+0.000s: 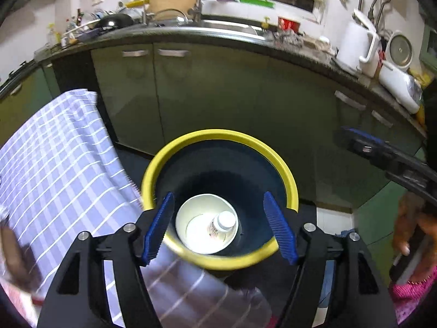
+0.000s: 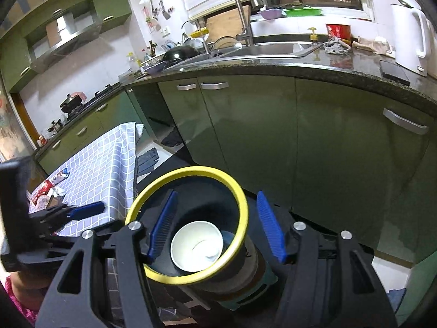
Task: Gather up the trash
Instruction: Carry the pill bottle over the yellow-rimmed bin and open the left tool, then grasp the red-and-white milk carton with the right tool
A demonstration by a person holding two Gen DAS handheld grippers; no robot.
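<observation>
We hold the left hand-held gripper (image 1: 221, 231) above a round dark bin with a yellow rim (image 1: 289, 180), its blue ribbed pads apart and nothing between them. Inside the bin lies a white paper cup (image 1: 196, 227), and a small white-capped bottle (image 1: 222, 222) rests in the cup. Our right hand-held gripper (image 2: 217, 229) hangs over the same bin (image 2: 240, 199), its pads also apart and empty; the cup (image 2: 188, 248) shows below it. A tabletop draped in lilac checked cloth (image 1: 62, 158) stands just left of the bin, with green cabinet doors (image 2: 259, 136) behind
</observation>
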